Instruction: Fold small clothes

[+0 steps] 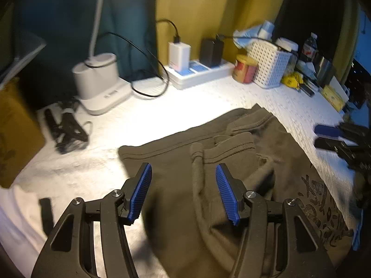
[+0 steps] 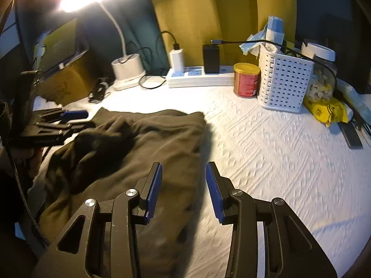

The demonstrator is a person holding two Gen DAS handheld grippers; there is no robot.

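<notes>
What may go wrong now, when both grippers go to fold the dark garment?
1. The garment lies bunched with overlapping layers, so the open left gripper may pinch several at once.
2. The right gripper sits at the garment's edge; its fingers may also catch the white cloth beneath.
3. A wide sweep might hit the can or basket behind.

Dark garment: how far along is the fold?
Done: the dark garment lies on the white cloth-covered table, partly doubled over, its cuffed ends stacked near the middle, but still rumpled. In hand: nothing; the left tool and the right tool hover open over it. Left: smoothing and the remaining folds into a compact stack.
</notes>
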